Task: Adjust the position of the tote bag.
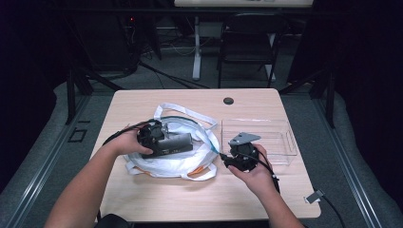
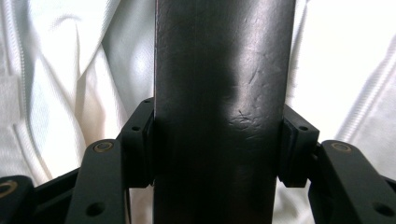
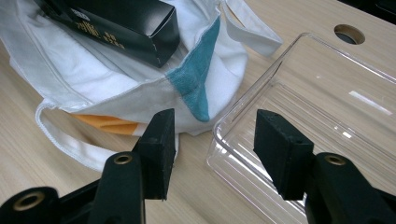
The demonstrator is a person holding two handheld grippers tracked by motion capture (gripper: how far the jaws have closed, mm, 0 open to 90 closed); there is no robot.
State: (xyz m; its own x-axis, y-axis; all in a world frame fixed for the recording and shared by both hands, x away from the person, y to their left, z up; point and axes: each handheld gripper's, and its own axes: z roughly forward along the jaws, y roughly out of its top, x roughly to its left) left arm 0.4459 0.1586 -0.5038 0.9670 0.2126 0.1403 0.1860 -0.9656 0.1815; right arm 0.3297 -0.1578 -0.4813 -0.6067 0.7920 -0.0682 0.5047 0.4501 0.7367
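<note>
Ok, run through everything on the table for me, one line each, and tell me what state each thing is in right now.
Black box: clamped between the left gripper's pads, lying over the bag.
White bag: crumpled on the table, mouth open, handles loose.
Clear plastic tray: upright, nothing in it, beside the bag.
Left gripper: shut on the black box.
Right gripper: open, holding nothing, near the tray's corner.

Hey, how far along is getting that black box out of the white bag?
Done: the left tool is clamped on the black box, which sits above the white bag. In hand: carrying it out. Left: placing it, probably in the clear tray, which looks empty; the right tool waits open beside it.
</note>
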